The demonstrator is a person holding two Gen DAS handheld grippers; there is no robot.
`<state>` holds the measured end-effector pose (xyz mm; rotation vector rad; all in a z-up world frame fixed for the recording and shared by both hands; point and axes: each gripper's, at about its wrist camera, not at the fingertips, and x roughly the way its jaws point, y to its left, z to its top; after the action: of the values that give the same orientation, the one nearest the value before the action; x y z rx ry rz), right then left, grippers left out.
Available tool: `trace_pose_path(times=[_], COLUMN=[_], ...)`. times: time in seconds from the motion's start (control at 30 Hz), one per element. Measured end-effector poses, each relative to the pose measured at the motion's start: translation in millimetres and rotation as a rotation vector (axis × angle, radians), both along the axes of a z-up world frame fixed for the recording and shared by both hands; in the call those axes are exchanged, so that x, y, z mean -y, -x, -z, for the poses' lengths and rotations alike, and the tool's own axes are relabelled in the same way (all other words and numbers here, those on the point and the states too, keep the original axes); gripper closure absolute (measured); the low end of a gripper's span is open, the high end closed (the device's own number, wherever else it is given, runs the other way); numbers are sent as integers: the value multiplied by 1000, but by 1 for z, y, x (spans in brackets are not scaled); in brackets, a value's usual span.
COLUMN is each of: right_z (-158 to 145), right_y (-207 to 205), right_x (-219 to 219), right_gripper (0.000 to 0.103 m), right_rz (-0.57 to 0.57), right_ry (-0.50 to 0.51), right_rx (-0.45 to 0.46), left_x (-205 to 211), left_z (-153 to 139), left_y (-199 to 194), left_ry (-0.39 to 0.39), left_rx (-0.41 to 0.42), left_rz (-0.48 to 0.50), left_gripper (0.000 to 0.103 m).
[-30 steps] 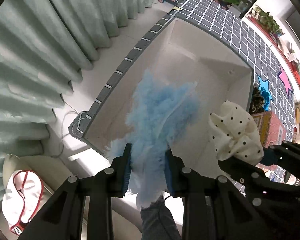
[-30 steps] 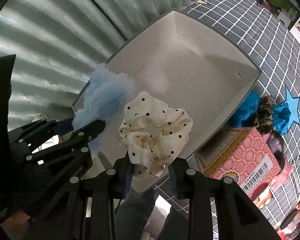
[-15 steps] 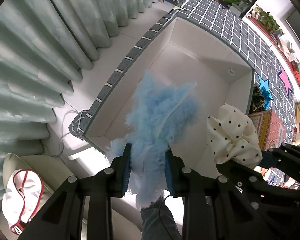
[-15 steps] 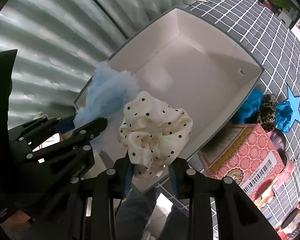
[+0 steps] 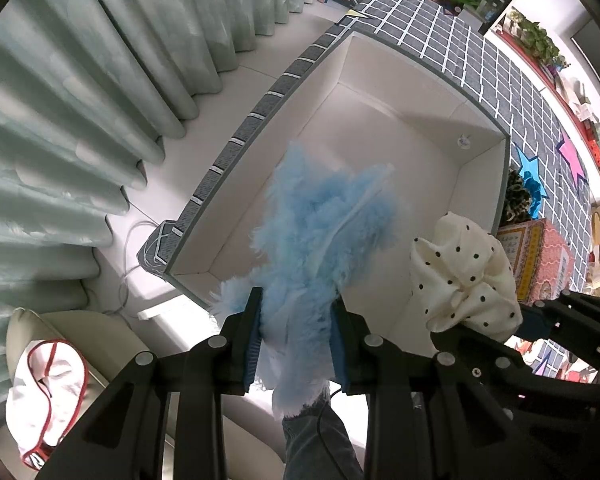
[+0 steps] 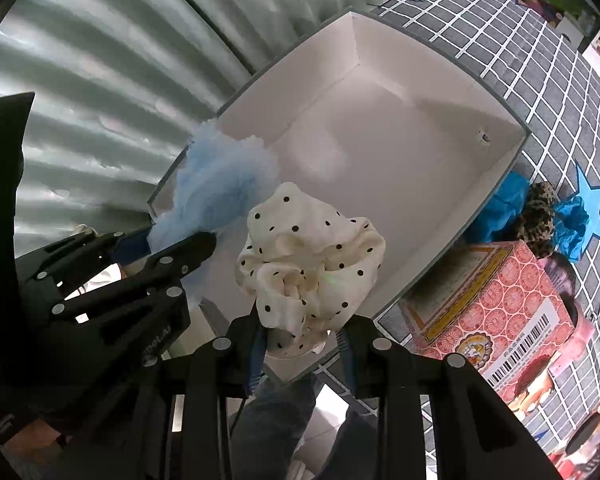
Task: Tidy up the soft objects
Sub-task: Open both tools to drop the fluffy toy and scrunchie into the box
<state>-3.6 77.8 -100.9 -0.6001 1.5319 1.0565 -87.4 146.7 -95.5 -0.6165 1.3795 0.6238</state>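
My left gripper (image 5: 296,340) is shut on a fluffy light-blue soft piece (image 5: 320,240), held above the near end of a white box (image 5: 380,120) with a grey rim. To its right, my right gripper (image 6: 302,344) is shut on a cream scrunchie with black dots (image 6: 308,256), also over the box's near edge. In the left wrist view the dotted scrunchie (image 5: 466,276) shows at the right; in the right wrist view the blue fluffy piece (image 6: 216,188) shows at the left. The inside of the white box (image 6: 380,132) holds nothing.
The box stands on a grey checked cloth (image 5: 480,52). Right of it lie a leopard-print scrunchie (image 6: 536,216), blue soft pieces (image 6: 500,208) and a pink patterned carton (image 6: 496,300). Pale green curtains (image 5: 80,100) hang at the left. A person's leg in jeans (image 5: 320,440) shows below.
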Motion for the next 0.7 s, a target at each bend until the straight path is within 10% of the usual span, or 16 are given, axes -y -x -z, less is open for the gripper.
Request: trace_pose_path(times=[0.3,0.4,0.7], right_z=[0,-2,-19], right_y=[-3,-8,-18], right_x=[1,4,3], right_gripper=[69,53,22], right_rz=[4,23,39], right_ry=[-5,-5,-39], right_rx=[-3,19,89], left_x=[-2,-9,-22], left_z=[-3,-2,-10], left_y=[-2,3,8], left_ry=[-13,-7,-22], left_rx=[2,-8,27], left_rz=[-16,-53,-129], left_gripper=[51,29,7])
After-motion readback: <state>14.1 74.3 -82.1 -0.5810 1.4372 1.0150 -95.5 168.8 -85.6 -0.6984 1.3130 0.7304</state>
